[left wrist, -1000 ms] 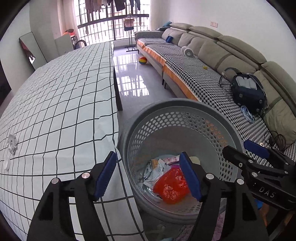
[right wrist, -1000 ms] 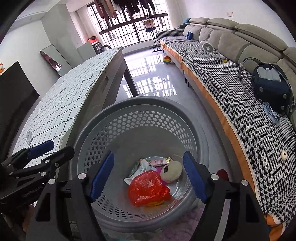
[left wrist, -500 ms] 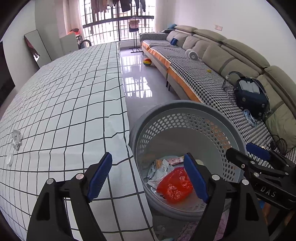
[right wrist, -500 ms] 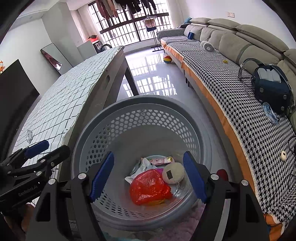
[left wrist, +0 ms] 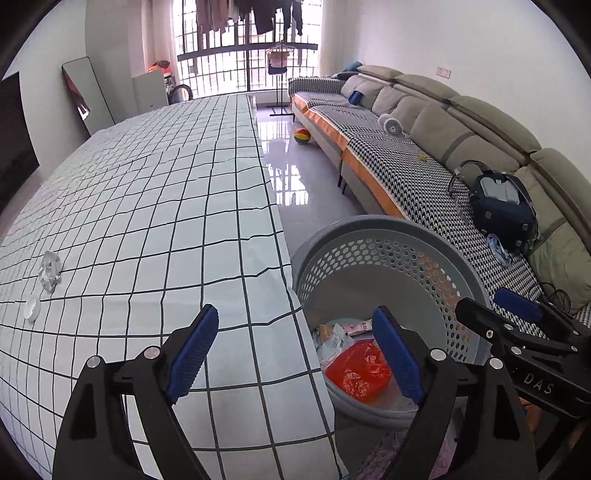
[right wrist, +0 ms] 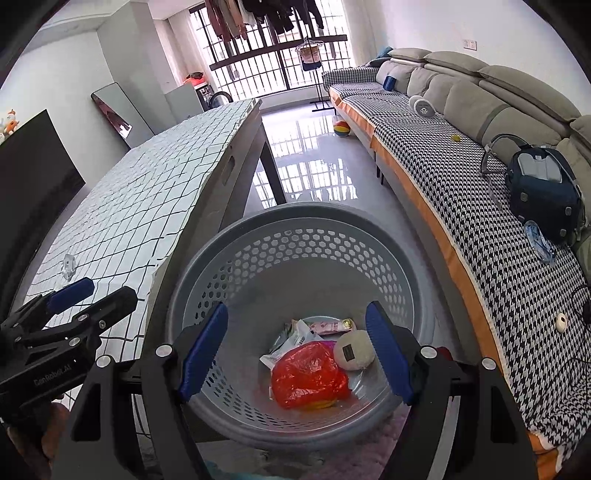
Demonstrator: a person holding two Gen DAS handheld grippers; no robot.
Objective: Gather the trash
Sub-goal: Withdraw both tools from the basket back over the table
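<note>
— How far along?
— Red bag, wrappers and a beige ball lie in the basket.
— What's left?
— Clear scraps on the table (far side). Left gripper and right gripper both gape empty — I'd fetch those.

- We see a sofa with a houndstooth cover along the right wall.
- On it we spot a dark backpack and a small fan.
- A striped ball lies on the floor.
- A mirror leans against the wall.
- Clothes hang at the window.
</note>
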